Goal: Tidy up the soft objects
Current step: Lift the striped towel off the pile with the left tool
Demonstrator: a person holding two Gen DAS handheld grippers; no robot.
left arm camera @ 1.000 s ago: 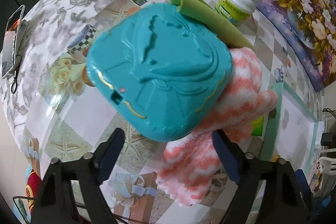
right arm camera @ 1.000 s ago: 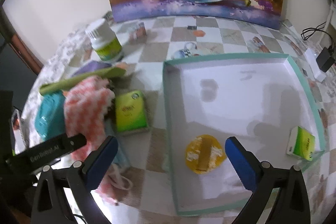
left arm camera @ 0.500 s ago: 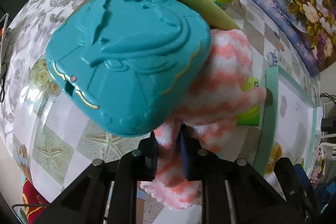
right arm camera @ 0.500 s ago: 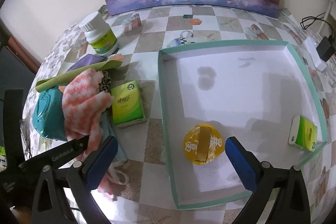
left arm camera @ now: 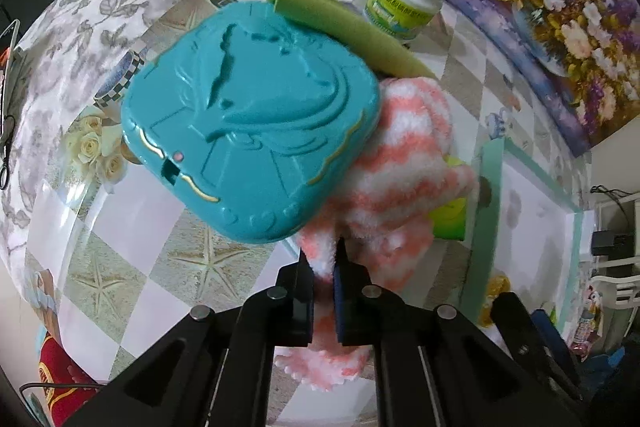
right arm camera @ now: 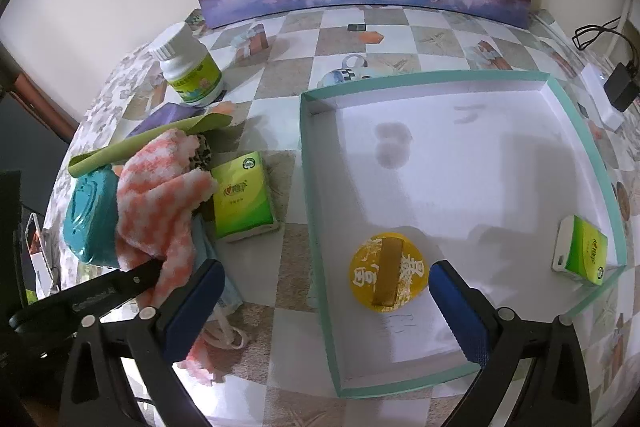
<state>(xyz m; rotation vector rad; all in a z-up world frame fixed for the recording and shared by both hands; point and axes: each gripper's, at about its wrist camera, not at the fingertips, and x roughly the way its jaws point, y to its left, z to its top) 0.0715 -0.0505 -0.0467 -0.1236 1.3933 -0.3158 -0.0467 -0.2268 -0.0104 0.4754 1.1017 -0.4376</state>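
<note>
Pink-and-white fluffy cloth (left arm camera: pixel 404 163) is pinched between the closed fingers (left arm camera: pixel 347 291) of the left gripper (left arm camera: pixel 325 269), near the tabletop's left edge. A lift into the box (right arm camera: pixel 316 187) is judged next. Its far part is pinned under a teal case (left arm camera: pixel 252 131); a tissue pack (right arm camera: pixel 244 199) lies between. The right gripper (right arm camera: pixel 324 307) is held wide open, empty, over the box's near edge.

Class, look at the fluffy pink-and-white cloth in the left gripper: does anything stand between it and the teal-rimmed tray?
Yes: the green tissue pack lies on the table between the pink-and-white cloth and the tray's near wall; the left gripper could lift over it.
</note>
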